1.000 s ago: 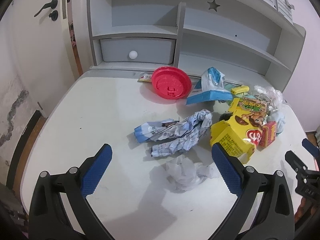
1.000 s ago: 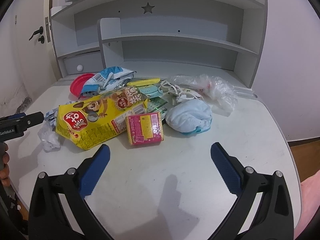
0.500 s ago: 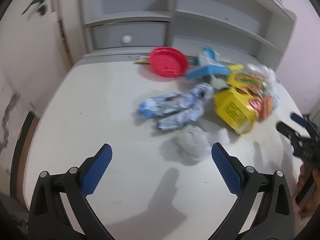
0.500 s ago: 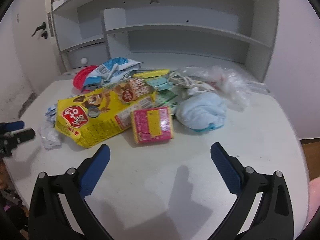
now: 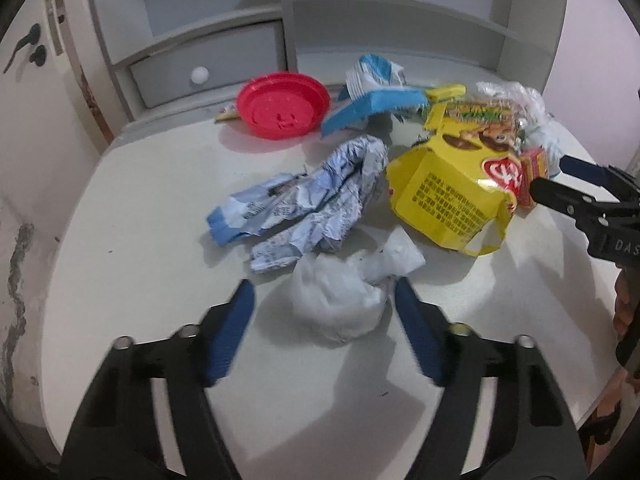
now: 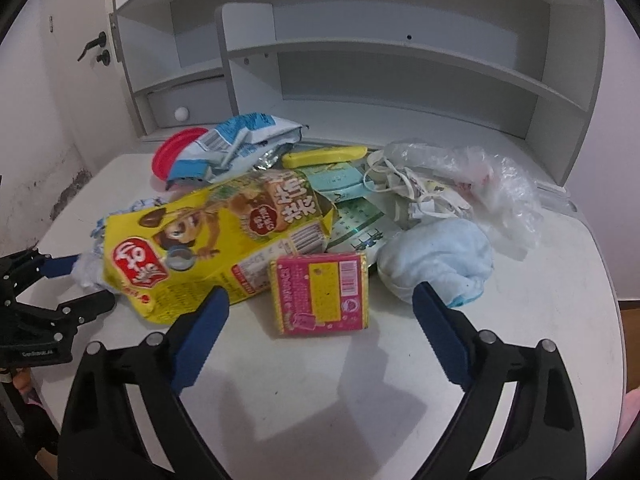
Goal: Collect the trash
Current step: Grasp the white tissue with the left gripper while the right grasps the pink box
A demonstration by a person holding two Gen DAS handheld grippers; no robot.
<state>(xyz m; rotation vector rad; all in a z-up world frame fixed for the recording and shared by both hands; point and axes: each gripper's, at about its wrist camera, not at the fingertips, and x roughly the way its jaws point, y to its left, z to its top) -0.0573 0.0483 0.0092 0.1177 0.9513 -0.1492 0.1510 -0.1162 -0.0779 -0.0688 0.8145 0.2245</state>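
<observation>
On the white desk top (image 5: 120, 280) the left gripper (image 5: 324, 304) points down at a crumpled white tissue wad (image 5: 340, 304), which sits between its blue-padded jaws; the jaws are closing, the right pad just at the wad's edge and the left one apart from it. Just beyond lies a crushed pale-blue printed paper wrapper (image 5: 308, 204), and to its right a flattened yellow snack carton (image 5: 448, 200). The right gripper (image 6: 320, 300) has its jaws spread wide and closing, with a small pink and yellow packet (image 6: 320, 292) lying flat on the desk between them, untouched; its left pad lies over the edge of the yellow carton. A bunched light-blue cloth (image 6: 436, 260) rests just right of the packet, close to the right pad. Farther back sit a blue and white foil bag (image 6: 232, 140), a round red plastic lid (image 5: 280, 104), a clear crinkled plastic bag (image 6: 492, 184) and a yellow bar-shaped item (image 6: 324, 156), all before a grey shelf unit (image 6: 360, 60) with a small drawer (image 5: 208, 68).
</observation>
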